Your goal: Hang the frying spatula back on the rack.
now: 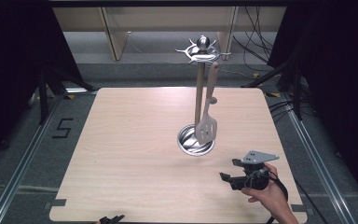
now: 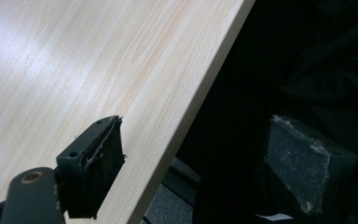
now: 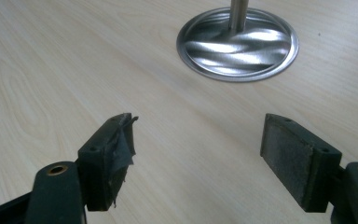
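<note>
Right hand-held gripper [image 1: 228, 171] (jaws apart) near rack base [image 1: 195, 140].

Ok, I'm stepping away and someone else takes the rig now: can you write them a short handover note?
Right tool: open, empty, held above the table near its right front corner, facing the stand's base.
Left tool: open, empty, at the table's front edge.
Slotted spatula hangs from the utensil stand, its blade over the base.
Done: spatula is on its hook.
Left: nothing else lies on the table; probably check that it hangs freely.
</note>
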Motion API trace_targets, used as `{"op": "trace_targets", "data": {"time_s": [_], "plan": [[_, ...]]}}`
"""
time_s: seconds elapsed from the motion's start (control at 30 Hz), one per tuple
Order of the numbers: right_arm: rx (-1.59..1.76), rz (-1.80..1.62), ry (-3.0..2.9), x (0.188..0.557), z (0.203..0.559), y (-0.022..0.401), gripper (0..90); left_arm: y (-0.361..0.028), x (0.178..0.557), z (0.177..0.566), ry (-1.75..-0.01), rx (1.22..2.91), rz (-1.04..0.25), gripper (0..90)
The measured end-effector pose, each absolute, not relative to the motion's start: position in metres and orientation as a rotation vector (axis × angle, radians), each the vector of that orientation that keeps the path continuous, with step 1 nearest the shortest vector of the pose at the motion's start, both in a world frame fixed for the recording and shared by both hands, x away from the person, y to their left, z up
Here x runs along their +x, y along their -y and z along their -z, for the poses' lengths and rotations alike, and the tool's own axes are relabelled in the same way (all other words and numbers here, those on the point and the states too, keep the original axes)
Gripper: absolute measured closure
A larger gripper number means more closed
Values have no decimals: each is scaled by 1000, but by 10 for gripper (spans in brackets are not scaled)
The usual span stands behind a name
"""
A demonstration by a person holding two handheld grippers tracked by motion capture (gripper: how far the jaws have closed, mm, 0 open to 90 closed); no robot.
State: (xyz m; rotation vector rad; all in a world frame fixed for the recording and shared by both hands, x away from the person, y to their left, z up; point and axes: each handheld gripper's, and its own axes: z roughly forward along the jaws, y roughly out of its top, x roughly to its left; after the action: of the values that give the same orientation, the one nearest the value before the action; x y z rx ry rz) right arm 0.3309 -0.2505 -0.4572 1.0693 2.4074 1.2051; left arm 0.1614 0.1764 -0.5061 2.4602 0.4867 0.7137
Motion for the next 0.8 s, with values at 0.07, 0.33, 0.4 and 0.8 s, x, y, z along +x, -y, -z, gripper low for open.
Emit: {"op": "trace_targets", "data": {"time_s": [0.07, 0.33, 0.4, 0.8], "plan": [[1065, -1202, -2399, 329, 460, 252, 269, -176, 161, 506, -488, 2459, -713, 180], [1082, -1193, -2431, 317, 468, 257, 271, -177, 161, 506, -488, 2458, -719, 180], [1064, -1191, -2420, 314, 471, 258, 271, -177, 161, 506, -489, 2459, -720, 180], [1078, -1186, -2429, 300, 476, 257, 270, -176, 161, 506, -489, 2460, -716, 180]]}}
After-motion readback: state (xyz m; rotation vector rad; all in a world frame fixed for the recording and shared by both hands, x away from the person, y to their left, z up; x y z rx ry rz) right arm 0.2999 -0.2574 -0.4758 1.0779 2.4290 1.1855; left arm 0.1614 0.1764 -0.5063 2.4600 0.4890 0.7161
